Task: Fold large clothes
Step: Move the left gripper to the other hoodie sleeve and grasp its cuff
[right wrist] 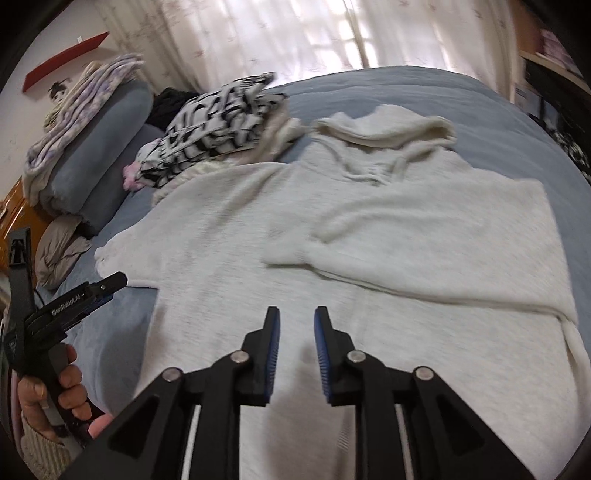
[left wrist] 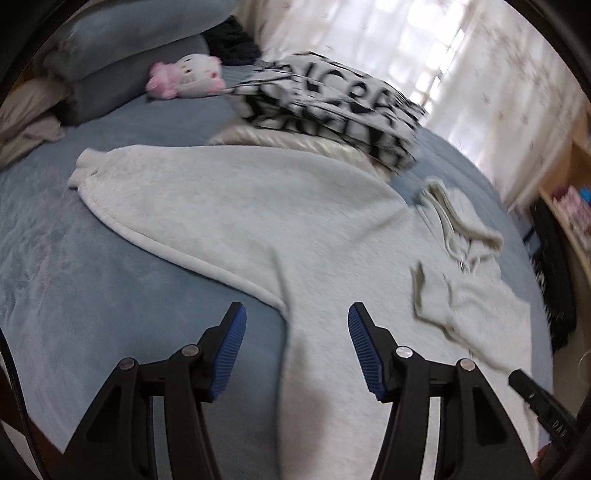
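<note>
A large pale grey hoodie (left wrist: 258, 206) lies spread on the blue bed; it also shows in the right wrist view (right wrist: 369, 236). Its hood (right wrist: 384, 125) points to the far side. One sleeve (right wrist: 424, 254) is folded across the chest; the other sleeve (left wrist: 155, 184) lies stretched out to the left. My left gripper (left wrist: 295, 314) is open and empty, above the hoodie's left edge near the armpit; it also shows in the right wrist view (right wrist: 110, 286). My right gripper (right wrist: 296, 314) hovers over the hoodie's lower body, jaws apart by a narrow gap, holding nothing.
A black-and-white lettered garment (left wrist: 332, 107) lies piled beyond the hoodie. A pink and white plush toy (left wrist: 188, 75) lies by the blue pillows (left wrist: 122, 62). Bare blue bedding (left wrist: 74, 277) lies to the left. Curtains (right wrist: 295, 33) and shelves (left wrist: 569, 206) border the bed.
</note>
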Demonstrator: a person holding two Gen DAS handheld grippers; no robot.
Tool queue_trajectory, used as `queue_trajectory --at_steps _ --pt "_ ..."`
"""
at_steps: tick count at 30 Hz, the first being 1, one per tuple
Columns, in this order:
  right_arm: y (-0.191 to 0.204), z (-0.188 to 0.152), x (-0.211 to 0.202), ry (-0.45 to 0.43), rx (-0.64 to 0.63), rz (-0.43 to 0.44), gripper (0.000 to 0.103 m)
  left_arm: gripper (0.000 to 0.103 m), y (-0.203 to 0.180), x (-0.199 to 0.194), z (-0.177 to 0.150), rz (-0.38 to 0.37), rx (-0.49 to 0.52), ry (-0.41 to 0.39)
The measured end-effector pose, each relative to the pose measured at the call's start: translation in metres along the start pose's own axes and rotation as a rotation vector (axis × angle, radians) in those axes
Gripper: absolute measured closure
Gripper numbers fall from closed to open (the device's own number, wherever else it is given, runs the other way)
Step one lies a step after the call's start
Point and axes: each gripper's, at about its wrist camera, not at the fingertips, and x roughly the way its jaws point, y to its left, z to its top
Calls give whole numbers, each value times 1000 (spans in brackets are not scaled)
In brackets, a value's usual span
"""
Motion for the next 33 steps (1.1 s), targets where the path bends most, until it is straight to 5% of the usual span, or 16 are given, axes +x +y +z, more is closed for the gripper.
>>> queue_trajectory --at_steps 12,23,33 --pt "78 42 59 -19 -70 12 82 47 105 51 36 -196 -193 76" --pt "106 32 92 28 -107 25 82 47 189 106 56 -308 -426 69" --pt "79 18 99 87 -44 -6 82 47 194 115 87 -264 -419 54"
